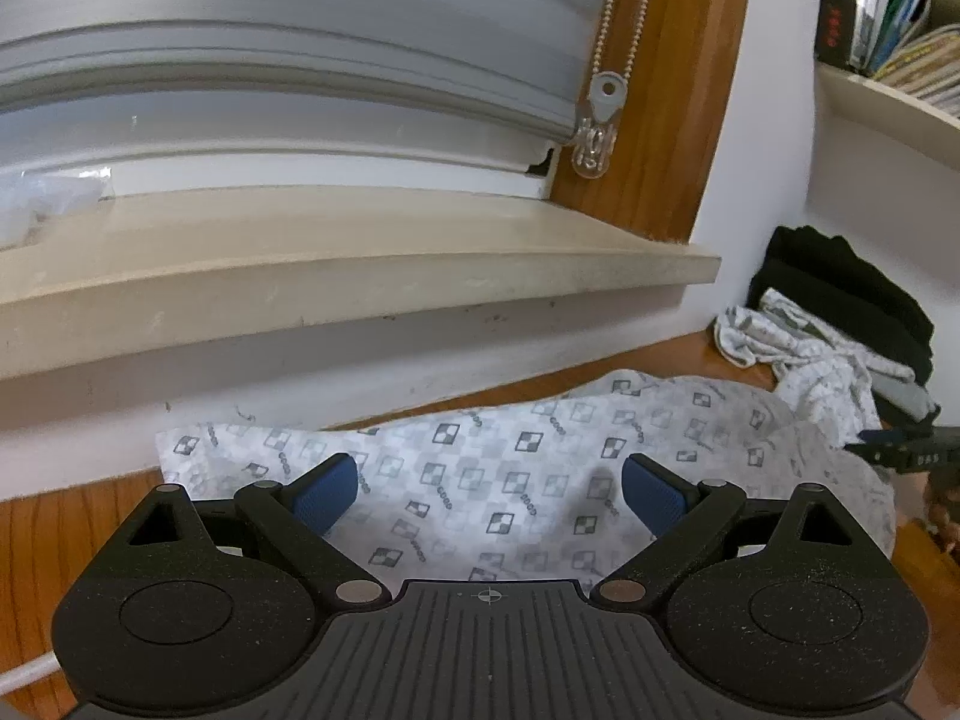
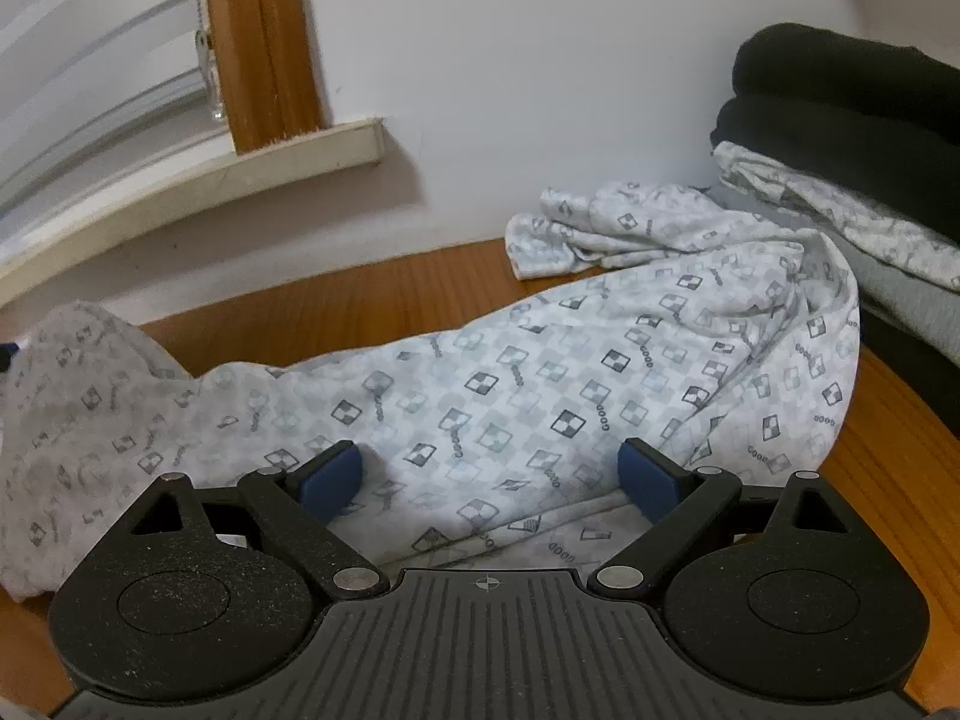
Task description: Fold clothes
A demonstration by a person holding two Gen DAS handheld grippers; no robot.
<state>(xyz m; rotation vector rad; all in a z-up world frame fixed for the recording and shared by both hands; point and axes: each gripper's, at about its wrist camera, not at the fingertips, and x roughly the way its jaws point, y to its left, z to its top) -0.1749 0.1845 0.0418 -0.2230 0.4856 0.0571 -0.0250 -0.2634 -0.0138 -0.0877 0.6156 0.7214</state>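
A white garment with a grey checked-square print (image 1: 516, 480) lies rumpled on the wooden table (image 1: 54, 546). My left gripper (image 1: 491, 493) hovers over its near part, open, and its blue pads (image 1: 327, 495) press on nothing. In the right wrist view the same garment (image 2: 540, 384) runs from a bunched grey-looking end at the left to a raised fold at the right. My right gripper (image 2: 492, 480) stands wide open over the cloth, with fabric lying between and under its pads (image 2: 651, 480) but not pinched. Its dark tip (image 1: 900, 450) shows at the right edge of the left wrist view.
A stack of folded clothes (image 2: 840, 96), black on top with patterned and grey pieces beneath, stands at the back right against the white wall. A beige window sill (image 1: 360, 276) juts out above the table's far edge. A bookshelf (image 1: 888, 18) hangs at the upper right.
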